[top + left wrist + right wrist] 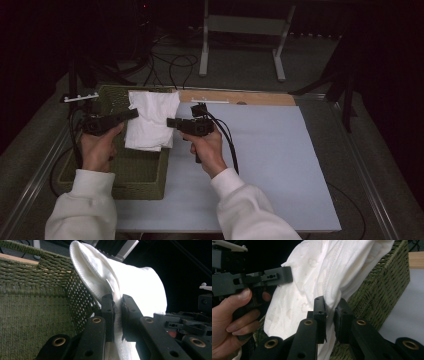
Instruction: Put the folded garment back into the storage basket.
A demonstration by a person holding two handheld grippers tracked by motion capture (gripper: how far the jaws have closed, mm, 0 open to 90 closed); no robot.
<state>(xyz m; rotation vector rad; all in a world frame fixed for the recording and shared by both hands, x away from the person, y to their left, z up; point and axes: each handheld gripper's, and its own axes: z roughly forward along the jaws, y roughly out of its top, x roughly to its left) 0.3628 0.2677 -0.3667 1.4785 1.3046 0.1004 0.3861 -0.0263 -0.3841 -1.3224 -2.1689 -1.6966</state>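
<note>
Best done keeping left claw (117,312) and right claw (330,315) both clamped on the white cloth (150,120), lifting evenly above the green basket (140,172) at the worktop's left.

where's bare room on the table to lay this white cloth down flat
The pale grey mat is bare right of the right gripper, up to the wooden strip. It is crowded left: the white cloth hangs over the green woven basket, held by both the right and left gripper.
</note>
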